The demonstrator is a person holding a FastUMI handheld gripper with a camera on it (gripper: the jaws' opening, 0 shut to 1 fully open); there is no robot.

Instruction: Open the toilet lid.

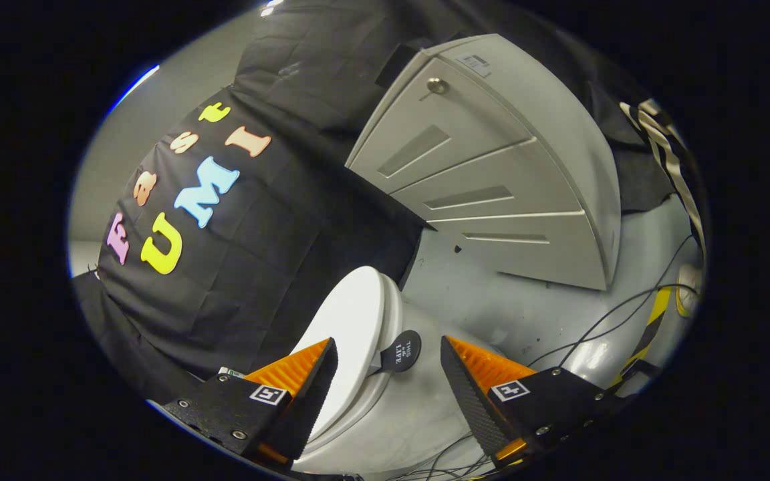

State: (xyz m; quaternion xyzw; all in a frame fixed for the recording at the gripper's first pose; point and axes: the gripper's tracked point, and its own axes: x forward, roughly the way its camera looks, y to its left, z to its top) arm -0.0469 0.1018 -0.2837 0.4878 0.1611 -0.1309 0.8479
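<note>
A white toilet (385, 414) stands just ahead of my fingers, seen tilted. Its white lid (351, 321) lies down over the seat, with a small round dark tag (402, 351) sticking out from the lid's side edge. My gripper (388, 354) is open; its fingers straddle the lid's edge and the tag without touching them. One finger (311, 374) overlaps the lid, the other (472, 381) is over the floor beside the bowl. Nothing is held.
A grey cabinet (492, 174) with a round knob and drawer fronts stands beyond the toilet on the grey floor (492, 300). Black cables (612, 321) and yellow-black striped tape (652, 327) lie on the floor beside it. Black cloth hangs behind the toilet.
</note>
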